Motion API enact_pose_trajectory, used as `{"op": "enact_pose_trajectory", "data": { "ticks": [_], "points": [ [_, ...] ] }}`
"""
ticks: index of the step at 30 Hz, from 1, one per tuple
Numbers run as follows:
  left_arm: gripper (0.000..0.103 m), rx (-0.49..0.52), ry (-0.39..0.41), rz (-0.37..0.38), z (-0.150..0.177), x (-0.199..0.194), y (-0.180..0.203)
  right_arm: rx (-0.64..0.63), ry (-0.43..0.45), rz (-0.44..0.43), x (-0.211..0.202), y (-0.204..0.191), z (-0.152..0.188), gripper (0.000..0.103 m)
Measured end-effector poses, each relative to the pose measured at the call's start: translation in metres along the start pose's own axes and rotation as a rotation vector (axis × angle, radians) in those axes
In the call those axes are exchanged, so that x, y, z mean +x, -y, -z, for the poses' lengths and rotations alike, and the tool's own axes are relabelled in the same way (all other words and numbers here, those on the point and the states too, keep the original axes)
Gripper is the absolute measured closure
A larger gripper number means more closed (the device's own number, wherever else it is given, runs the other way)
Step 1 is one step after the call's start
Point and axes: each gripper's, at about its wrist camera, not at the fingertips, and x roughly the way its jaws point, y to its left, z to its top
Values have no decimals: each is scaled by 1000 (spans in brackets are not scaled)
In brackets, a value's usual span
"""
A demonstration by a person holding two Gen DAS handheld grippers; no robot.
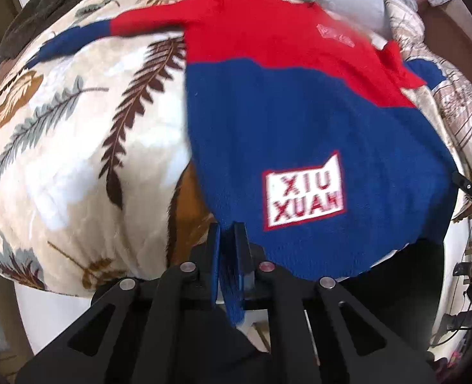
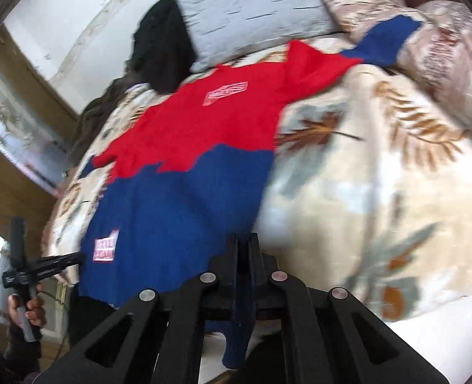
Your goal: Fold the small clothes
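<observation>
A small red-and-blue sweater [image 1: 300, 102] lies spread flat on the leaf-print blanket [image 1: 76, 134] of a bed, blue hem nearest the person and red chest and collar at the far end, so its long axis runs straight away from both tongs. The left gripper [image 1: 227, 240] is clenched on the near left corner of the hem, a strip of blue knit pinched between its fingers; the right gripper [image 2: 244, 249] is likewise clamped on the near right corner, blue cloth hanging down between its fingers. Each hand holds its own corner, so neither is nearer. The whole garment lies beyond the tongs, which suggests the hem must be lifted and carried away toward the collar. One sleeve stretches out far left, red then blue at the cuff; the other runs far right toward a patterned pillow [image 2: 453, 48]. A grey pillow [image 2: 252, 9] and a dark garment [image 2: 162, 44] sit just past the collar and could crowd the landing spot. In the right wrist view the person's hand [image 2: 28, 310] grips the left tool's handle.
</observation>
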Motion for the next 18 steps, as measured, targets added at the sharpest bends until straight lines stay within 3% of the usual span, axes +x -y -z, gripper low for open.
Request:
{"op": "enact_pose_trajectory", "data": {
  "ticks": [2,6,10,12,14,18],
  "points": [
    [97,-4,-29,-29,3,8,-3,37,-22,14,7,14,5,99],
    [97,-19,-24,8,2,0,-10,67,-75,8,25,18,13,96],
    [94,1,44,-9,-16,-19,-14,65,9,-31,16,12,-12,83],
    [81,4,70,-1,-28,-20,-10,83,55,-49,21,11,-34,73],
    [68,-2,87,-10,-43,-13,-7,87,60,-39,37,8,-53,72],
    [67,-16,76,3,-74,12,9,89,42,53,85,3,-87,72]
  ]
}}
